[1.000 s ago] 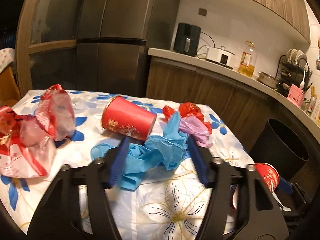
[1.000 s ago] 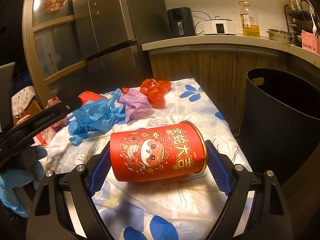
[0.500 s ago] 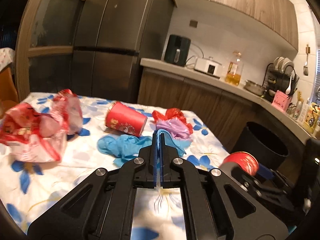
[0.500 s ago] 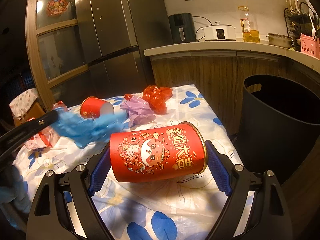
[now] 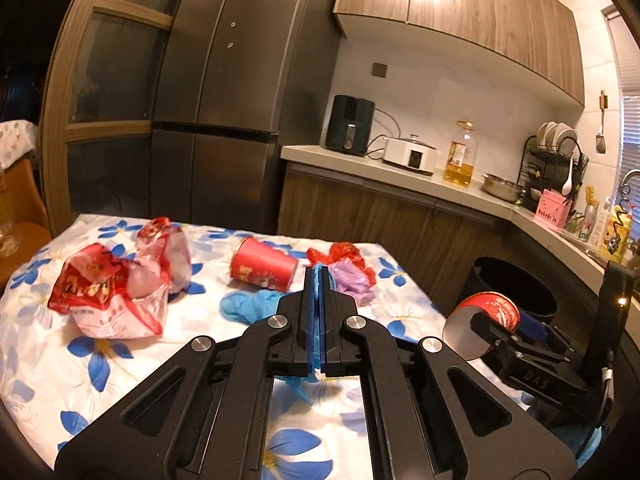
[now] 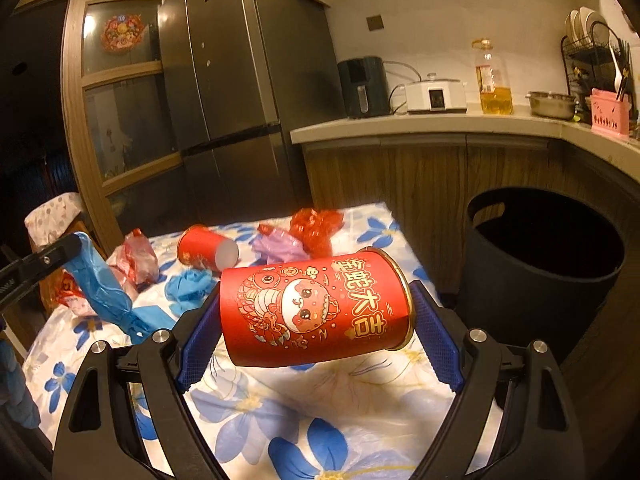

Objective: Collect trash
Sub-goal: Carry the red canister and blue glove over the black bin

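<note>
Clamping a red paper cup (image 6: 316,308) sideways, long axis across its jaws, the right hand-held gripper (image 6: 316,320) sits nearest the black bin (image 6: 540,280), just off to its right; the left hand-held gripper (image 5: 319,320) pinches a blue glove (image 6: 104,292) above the surface (image 5: 60,360).

We see a dark fridge (image 5: 224,92) behind the flowered worktop (image 5: 48,360). Along the far counter (image 6: 440,124) stand an air fryer (image 5: 350,130), a white cooker (image 5: 410,156), an oil bottle (image 6: 494,84), a steel bowl (image 6: 550,104) and a dish rack (image 5: 554,160).
</note>
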{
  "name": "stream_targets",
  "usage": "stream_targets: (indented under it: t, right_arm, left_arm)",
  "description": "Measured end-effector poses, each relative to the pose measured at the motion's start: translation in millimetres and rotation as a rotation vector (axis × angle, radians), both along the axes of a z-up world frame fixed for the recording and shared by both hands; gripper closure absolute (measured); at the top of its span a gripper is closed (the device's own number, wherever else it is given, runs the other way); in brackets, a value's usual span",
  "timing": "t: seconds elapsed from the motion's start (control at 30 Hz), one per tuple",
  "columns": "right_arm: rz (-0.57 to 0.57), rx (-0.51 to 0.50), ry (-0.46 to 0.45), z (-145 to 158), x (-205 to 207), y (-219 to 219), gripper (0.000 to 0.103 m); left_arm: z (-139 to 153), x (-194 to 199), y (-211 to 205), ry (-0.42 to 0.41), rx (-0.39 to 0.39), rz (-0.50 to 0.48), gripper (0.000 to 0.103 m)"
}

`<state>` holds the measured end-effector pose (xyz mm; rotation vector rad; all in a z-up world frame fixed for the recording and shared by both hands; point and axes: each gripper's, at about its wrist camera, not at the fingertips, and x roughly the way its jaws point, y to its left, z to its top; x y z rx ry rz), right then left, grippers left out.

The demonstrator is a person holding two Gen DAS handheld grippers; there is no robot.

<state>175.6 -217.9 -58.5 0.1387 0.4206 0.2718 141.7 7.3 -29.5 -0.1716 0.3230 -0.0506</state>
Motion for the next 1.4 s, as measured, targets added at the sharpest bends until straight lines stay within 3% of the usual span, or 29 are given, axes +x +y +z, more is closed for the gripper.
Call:
stream_targets:
  t: [0.3, 0.87, 1.13, 1.4]
  right_arm:
    - [-0.1, 0.003, -0.075, 26.1, -0.5, -38.8, 0.019]
    - [-0.352, -0.042, -0.204, 65.3, 13.2, -137.4, 0.019]
    - [-0.406, -0.048, -0.213, 68.0, 23.0, -164.4, 0.019]
    - [-0.43, -0.049, -0.193, 62.0, 35.3, -179.7, 0.019]
  left_arm:
    - [25.7, 24.0, -47.5, -0.047, 0.012, -0.118, 0.103]
    - [63.0, 96.4, -203.4, -0.144, 0.021, -0.41, 0.103]
    - [65.7, 119.7, -251.8, -0.164, 0.013, -0.467, 0.103]
    - [55.9, 143.1, -274.3, -0.147, -0.009, -0.49, 0.103]
